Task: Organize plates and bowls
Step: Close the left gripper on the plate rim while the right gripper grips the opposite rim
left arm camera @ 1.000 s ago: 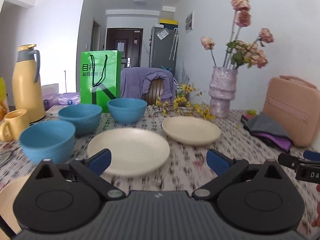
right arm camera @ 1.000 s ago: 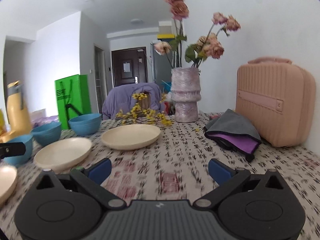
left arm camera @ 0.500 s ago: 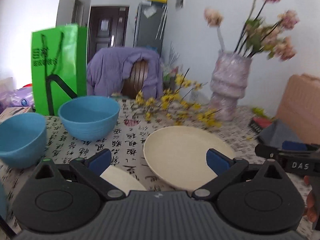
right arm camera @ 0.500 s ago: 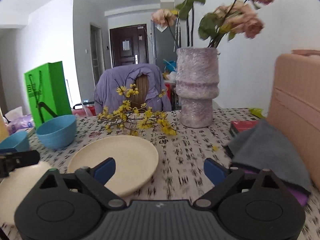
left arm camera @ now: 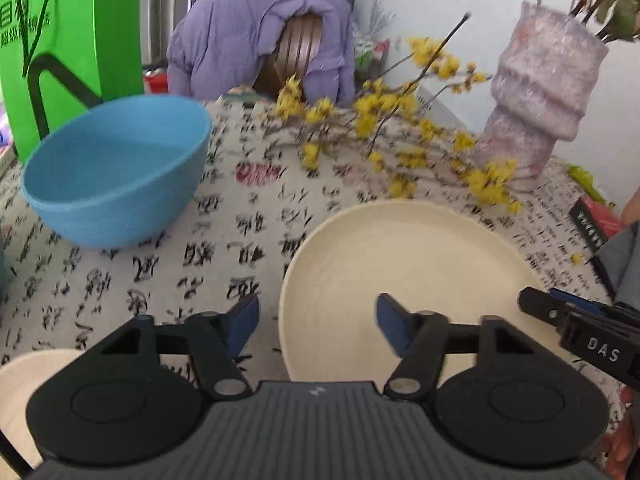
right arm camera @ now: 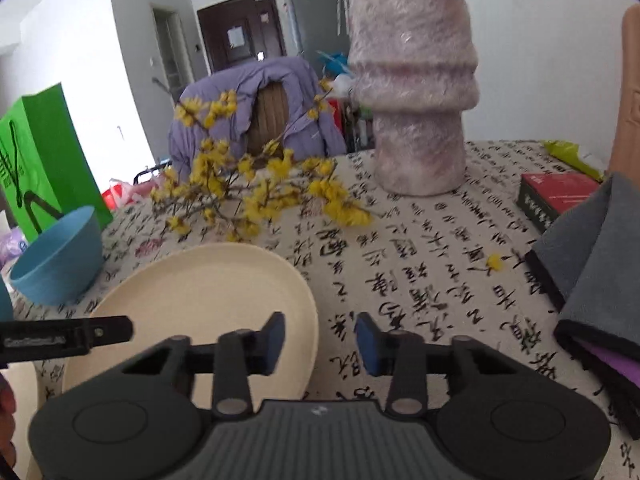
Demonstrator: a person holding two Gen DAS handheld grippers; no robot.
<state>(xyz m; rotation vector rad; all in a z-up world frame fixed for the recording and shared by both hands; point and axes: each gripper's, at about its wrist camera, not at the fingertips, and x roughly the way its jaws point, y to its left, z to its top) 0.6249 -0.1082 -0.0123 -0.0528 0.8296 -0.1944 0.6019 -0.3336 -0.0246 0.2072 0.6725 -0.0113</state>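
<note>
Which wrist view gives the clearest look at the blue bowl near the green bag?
The left wrist view: the blue bowl sits large and whole there, rim and inside both visible. The right wrist view catches the same bowl small at the left edge, partly cut off.

Plate: plain cream. Bowl: solid sky blue. Desk covering: off-white with black calligraphy characters and faded pink blotches. Vase: mottled lilac-pink. Sprigs: yellow blossoms. Bag: bright green, black markings. Claw pads: dark blue on black arms.
</note>
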